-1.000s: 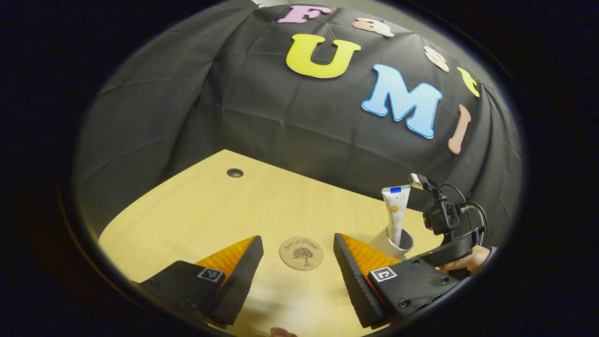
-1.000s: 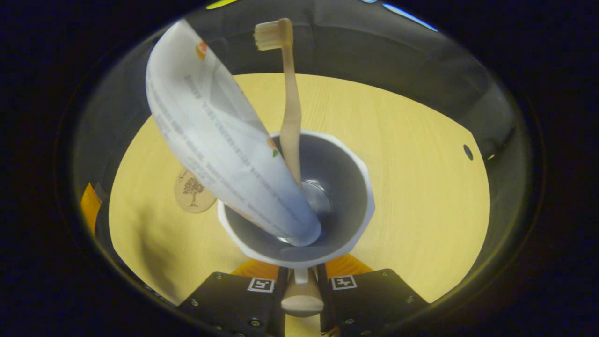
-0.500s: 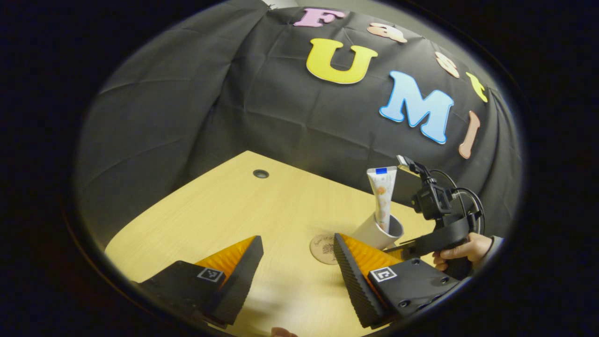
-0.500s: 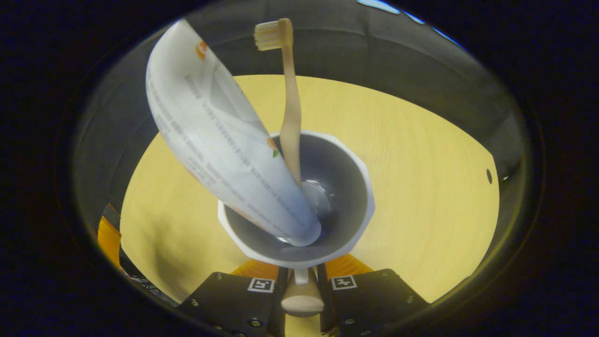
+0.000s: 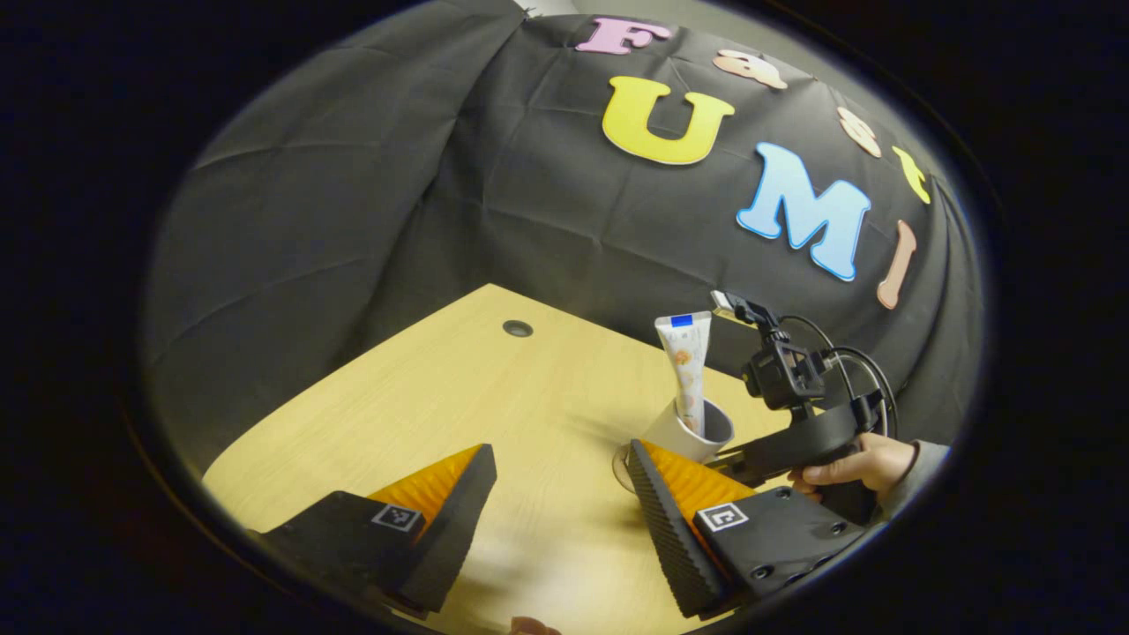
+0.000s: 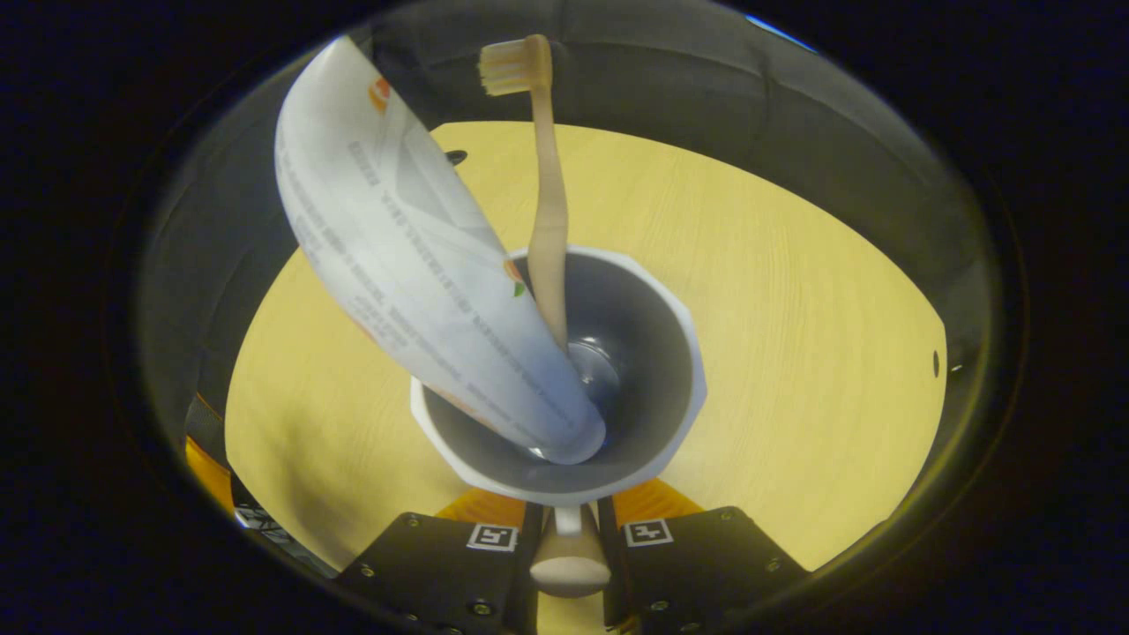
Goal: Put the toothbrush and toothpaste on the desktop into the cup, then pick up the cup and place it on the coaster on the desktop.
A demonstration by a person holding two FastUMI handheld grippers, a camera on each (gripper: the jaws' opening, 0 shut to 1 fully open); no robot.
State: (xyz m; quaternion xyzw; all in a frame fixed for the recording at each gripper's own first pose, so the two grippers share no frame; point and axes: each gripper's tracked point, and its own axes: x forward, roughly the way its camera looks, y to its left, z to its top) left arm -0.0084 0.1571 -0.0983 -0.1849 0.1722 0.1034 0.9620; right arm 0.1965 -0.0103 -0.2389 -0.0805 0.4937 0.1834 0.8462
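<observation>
White cup (image 6: 617,388) (handle clamped in right jaws) has moved over coaster (image 5: 620,465); left jaws gape.

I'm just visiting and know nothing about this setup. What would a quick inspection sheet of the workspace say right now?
Surface: pale wooden desktop with a round grommet hole.
Job's things: white cup holding the toothpaste tube and toothbrush, bristles up; coaster partly hidden, edge showing below the cup.
Clutter: nothing seen.
Grippers: right gripper clamped on the cup's handle, held by a hand; left gripper wide open, holding nothing.
Cables: black cable looping on the right gripper's camera mount.
Surroundings: black cloth wall behind the desktop.
</observation>
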